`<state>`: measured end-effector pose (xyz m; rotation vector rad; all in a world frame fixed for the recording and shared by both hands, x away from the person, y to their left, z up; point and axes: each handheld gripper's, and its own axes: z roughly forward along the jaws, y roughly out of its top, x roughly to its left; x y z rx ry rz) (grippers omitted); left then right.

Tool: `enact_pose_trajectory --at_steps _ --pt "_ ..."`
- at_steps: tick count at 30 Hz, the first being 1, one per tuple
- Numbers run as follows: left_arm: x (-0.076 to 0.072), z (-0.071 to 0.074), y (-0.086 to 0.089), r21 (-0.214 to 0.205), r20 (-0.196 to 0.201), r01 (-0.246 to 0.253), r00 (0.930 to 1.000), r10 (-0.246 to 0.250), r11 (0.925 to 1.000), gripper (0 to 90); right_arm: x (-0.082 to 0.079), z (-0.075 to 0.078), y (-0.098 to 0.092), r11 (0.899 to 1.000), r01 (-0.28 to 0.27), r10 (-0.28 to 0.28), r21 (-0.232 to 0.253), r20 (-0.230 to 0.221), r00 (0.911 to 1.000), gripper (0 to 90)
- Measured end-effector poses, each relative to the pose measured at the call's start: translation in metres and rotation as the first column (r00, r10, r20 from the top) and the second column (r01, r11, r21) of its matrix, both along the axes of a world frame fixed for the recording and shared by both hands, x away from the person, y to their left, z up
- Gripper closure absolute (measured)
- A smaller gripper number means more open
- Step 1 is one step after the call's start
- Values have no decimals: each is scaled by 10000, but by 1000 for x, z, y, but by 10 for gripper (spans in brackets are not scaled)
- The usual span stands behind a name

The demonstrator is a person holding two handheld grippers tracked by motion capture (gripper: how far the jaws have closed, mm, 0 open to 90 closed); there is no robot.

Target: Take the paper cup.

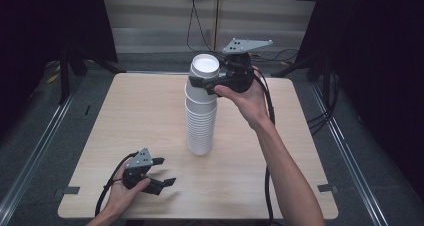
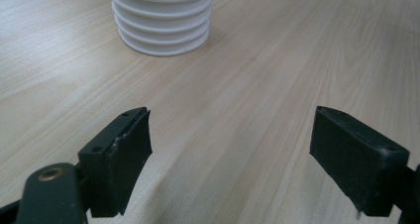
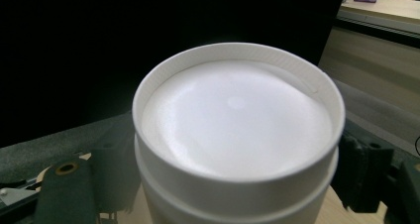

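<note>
A tall stack of white paper cups (image 1: 201, 126) stands upside down near the middle of the wooden table (image 1: 140, 111). My right gripper (image 1: 205, 80) is at the top of the stack, its jaws on either side of the topmost cup (image 1: 205, 66) and shut on it. In the right gripper view that cup's (image 3: 237, 115) recessed base faces the camera, with black pads (image 3: 359, 169) against its wall. My left gripper (image 1: 166, 171) rests low at the table's front left, open with nothing between its jaws. In the left gripper view the stack's bottom (image 2: 161, 23) lies ahead of that gripper (image 2: 230, 154).
Bare wood lies between the left gripper and the stack. Black cables (image 1: 195, 31) hang behind the table's far edge. Dark stands (image 1: 65, 61) and floor rails (image 1: 35, 156) flank the table on both sides.
</note>
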<state>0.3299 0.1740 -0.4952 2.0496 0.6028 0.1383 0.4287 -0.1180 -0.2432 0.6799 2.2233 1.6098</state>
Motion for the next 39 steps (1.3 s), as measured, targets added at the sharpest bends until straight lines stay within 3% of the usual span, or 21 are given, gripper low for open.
enact_pose_trajectory --at_steps 16,19,20,27,32,39 --pt "0 0 0 -36 -17 -29 10000 29 10000 159 -6 9 -4 9976 78 -126 684 697 9975 210" --pt "0 0 0 -12 -34 -42 10000 42 10000 159 -7 10 -6 9947 -71 -8 1026 761 9971 210" --pt "0 0 0 -8 -38 -47 10000 47 10000 159 -7 11 -7 9907 -183 83 1349 741 9972 210" --pt "0 0 0 -5 -33 -36 10000 36 10000 159 -8 13 -11 9870 -129 2 1600 795 9968 210" --pt "0 0 0 -12 -42 -44 10000 44 10000 159 -10 15 -18 9740 8 -219 2267 904 9957 211" --pt "0 0 0 8 -35 -34 10000 34 10000 159 -12 16 -23 9669 10 -285 2550 1041 9942 211"
